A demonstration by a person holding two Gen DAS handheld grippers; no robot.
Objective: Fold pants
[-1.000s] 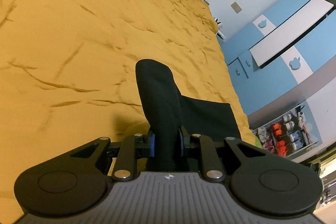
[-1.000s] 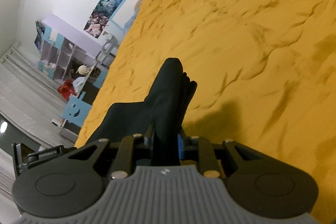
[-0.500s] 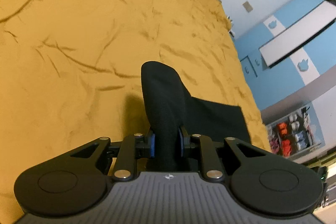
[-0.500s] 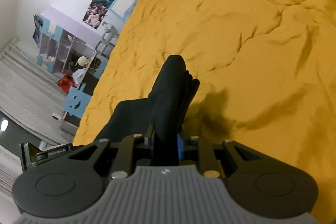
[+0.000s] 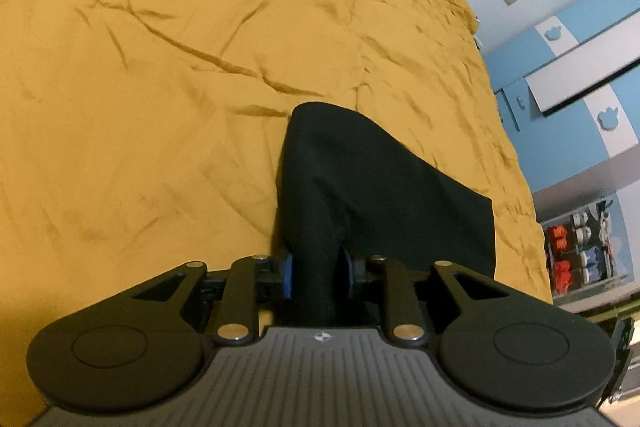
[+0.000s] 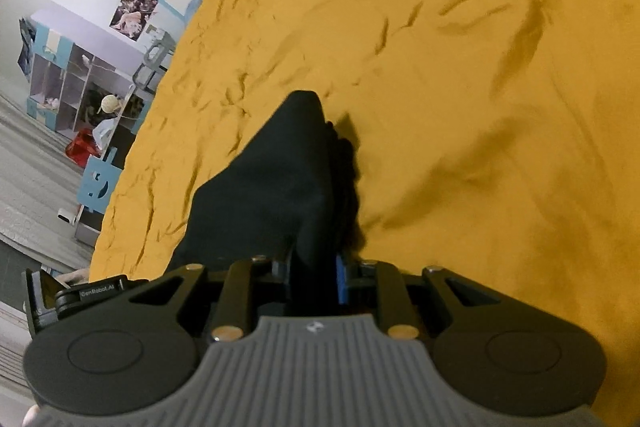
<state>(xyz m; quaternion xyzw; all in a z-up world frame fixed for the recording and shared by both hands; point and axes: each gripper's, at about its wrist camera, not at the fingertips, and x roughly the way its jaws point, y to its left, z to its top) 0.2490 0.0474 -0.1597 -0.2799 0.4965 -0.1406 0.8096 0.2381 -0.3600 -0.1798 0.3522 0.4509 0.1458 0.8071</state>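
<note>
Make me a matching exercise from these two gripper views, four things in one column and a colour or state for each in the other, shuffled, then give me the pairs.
Things:
1. pants
2. bedspread
3. left gripper
4. wardrobe

Colour or state:
A. blue with white panels
B. black, pinched at two places
C. mustard yellow, wrinkled
D. shut on cloth

Pairs: 1-B, 2-C, 3-D, 4-A. The right gripper also grips the pants.
</note>
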